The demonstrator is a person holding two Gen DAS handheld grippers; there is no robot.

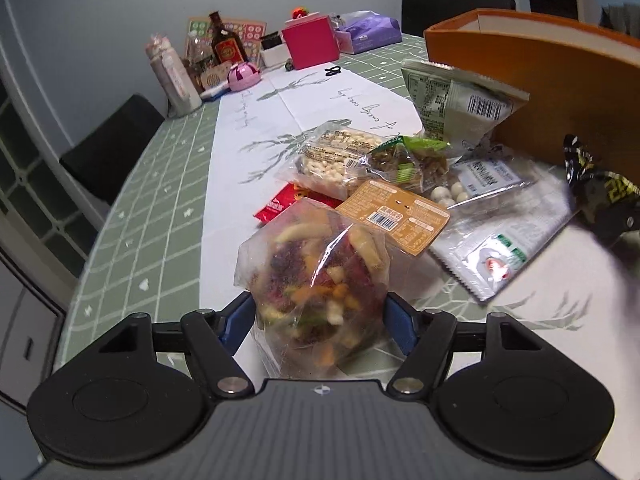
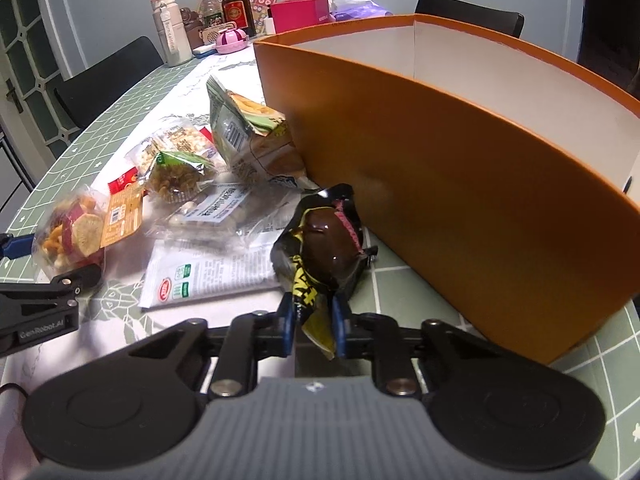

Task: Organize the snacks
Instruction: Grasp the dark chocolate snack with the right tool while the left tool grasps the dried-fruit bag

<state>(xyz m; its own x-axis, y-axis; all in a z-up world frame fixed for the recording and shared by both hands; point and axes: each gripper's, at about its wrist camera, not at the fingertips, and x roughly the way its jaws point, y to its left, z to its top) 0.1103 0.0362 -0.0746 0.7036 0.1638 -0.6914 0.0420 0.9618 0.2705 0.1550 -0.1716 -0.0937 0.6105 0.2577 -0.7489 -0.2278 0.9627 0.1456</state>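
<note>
Right wrist | orange box (image 2: pixel 460 184) wall beside black-yellow packet (image 2: pixel 320 248) | snack pile (image 2: pixel 200 184) left

Glossy clear plastic fruit-chip bag (image 1: pixel 316 280); matt orange cardboard box (image 2: pixel 460 152); shiny foil wrapper (image 2: pixel 320 248).

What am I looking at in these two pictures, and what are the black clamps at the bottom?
Those clamps are hand-held two-finger grippers, each carrying a camera that looks along its fingers. In the left one's view, the left gripper brackets a clear bag of mixed dried fruit; whether its pads press on it is unclear. In the right one's view, the right gripper pinches a black-and-yellow snack wrapper beside an orange box. More snack packets lie on the green checked table.
</note>
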